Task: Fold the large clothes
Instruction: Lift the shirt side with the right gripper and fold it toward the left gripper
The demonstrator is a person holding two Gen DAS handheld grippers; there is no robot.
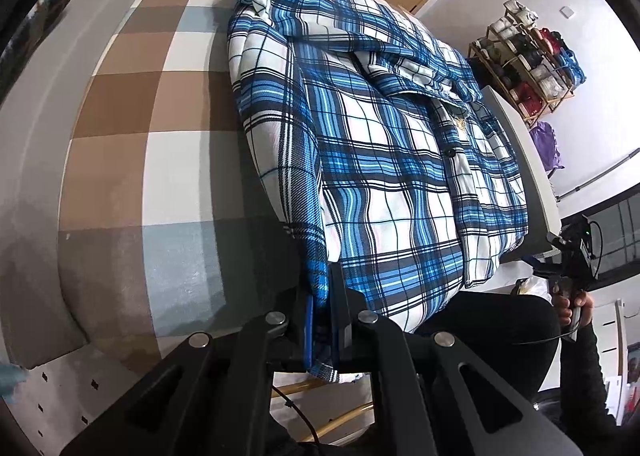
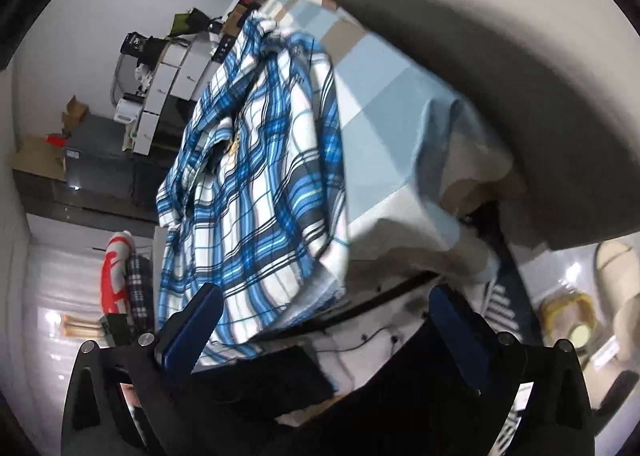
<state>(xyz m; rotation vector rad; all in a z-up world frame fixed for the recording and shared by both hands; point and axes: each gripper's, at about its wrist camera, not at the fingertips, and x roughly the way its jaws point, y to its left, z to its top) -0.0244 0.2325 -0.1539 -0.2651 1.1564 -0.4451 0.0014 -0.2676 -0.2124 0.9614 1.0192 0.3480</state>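
Blue-and-white plaid cotton shirt [image 1: 384, 159] lies lengthwise away from me on checked bench [image 1: 120, 159]; my left tool [image 1: 320, 320] pinches its near hem, angled down; my right tool [image 2: 320, 320] gapes wide, empty.

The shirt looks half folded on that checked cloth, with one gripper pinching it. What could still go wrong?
The left gripper is shut on the shirt hem at the table's near edge; pulling could undo the fold. The right gripper is open, so that side hangs loose and may slide off the tablecloth.

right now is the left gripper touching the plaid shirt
Touching. The left wrist view shows the left gripper shut on the plaid shirt's near edge, fabric pinched between its fingers.
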